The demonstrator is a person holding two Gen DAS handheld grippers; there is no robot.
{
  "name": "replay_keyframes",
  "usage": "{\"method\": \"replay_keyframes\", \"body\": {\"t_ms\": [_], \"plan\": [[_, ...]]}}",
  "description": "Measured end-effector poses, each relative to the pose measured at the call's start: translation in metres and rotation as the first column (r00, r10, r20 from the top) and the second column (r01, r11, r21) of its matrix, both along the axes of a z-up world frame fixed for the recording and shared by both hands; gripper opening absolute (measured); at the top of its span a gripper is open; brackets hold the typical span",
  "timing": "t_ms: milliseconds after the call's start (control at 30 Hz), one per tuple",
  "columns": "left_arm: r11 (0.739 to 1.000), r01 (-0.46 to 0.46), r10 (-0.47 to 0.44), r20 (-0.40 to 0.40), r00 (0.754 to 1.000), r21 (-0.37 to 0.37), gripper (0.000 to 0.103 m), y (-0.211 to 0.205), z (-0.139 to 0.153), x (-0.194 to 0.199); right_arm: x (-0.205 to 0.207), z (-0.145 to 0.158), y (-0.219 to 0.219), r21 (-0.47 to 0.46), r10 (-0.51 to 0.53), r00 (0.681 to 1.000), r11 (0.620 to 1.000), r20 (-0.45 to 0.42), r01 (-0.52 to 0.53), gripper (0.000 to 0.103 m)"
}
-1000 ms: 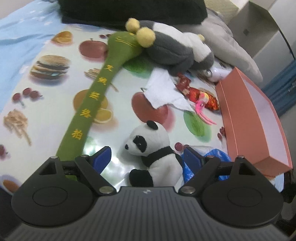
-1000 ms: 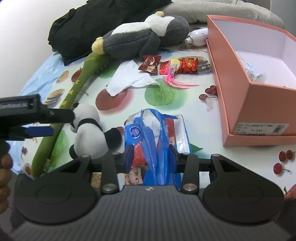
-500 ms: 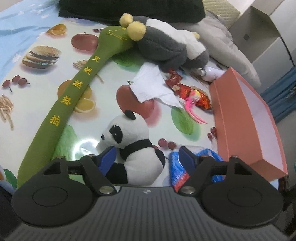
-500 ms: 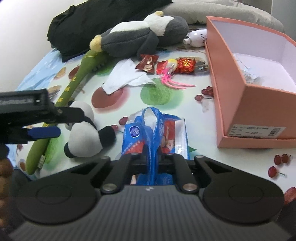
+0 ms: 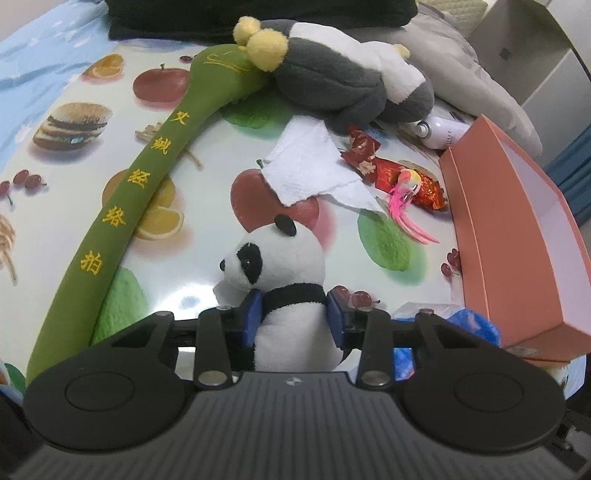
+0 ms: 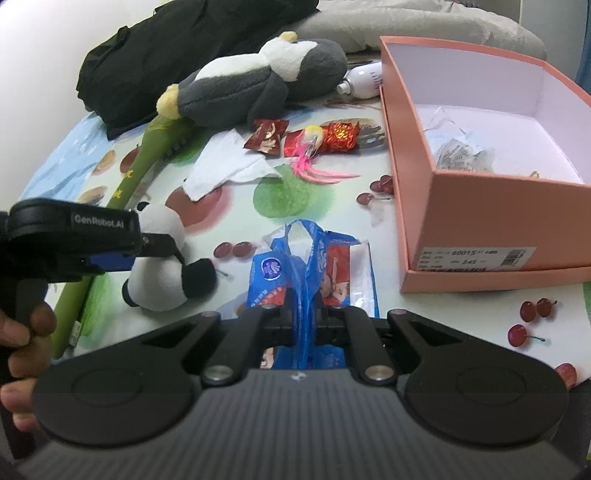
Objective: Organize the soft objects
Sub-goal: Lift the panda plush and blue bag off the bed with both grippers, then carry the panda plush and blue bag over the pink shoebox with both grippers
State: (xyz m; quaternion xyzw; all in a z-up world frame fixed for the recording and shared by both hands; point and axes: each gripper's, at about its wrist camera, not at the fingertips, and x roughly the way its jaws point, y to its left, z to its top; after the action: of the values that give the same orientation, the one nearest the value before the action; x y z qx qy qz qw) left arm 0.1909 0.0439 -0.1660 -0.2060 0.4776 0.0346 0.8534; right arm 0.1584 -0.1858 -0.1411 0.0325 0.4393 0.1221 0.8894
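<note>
A small panda plush (image 5: pixel 280 266) sits on the fruit-print tablecloth; my left gripper (image 5: pixel 294 317) is shut on its body, blue pads at both sides. It also shows in the right wrist view (image 6: pixel 162 266). My right gripper (image 6: pixel 303 325) is shut on the blue plastic bag (image 6: pixel 314 266) of a tissue pack. A long green plush stick (image 5: pixel 147 177) and a grey-and-white penguin plush (image 5: pixel 340 77) lie further back. The pink open box (image 6: pixel 480 177) stands at the right.
A white tissue (image 5: pixel 314 166), red candy wrappers (image 5: pixel 388 166), a pink feather toy (image 5: pixel 406 199) and a white bottle (image 5: pixel 443 133) lie in the middle. A black garment (image 6: pixel 166 48) and a grey cushion (image 6: pixel 406 26) lie at the back.
My left gripper moved forward around the panda and closed on it. My right gripper closed on the blue bag.
</note>
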Motion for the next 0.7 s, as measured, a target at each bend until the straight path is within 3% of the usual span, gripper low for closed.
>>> {"method": "replay_keyframes", "body": {"t_ms": [300, 700], "plan": [[0.996, 0.088, -0.088, 0.059, 0.994, 0.001, 0.042, -0.007, 0.028, -0.023, -0.017, 0.031, -0.008, 0.014, -0.02, 0.998, 1.0, 0.058, 0.02, 0.01], [0.975, 0.218, -0.222, 0.193, 0.956, 0.039, 0.042, -0.027, 0.097, -0.067, -0.054, 0.094, -0.024, 0.048, -0.06, 0.982, 0.997, 0.177, 0.052, 0.01]]}}
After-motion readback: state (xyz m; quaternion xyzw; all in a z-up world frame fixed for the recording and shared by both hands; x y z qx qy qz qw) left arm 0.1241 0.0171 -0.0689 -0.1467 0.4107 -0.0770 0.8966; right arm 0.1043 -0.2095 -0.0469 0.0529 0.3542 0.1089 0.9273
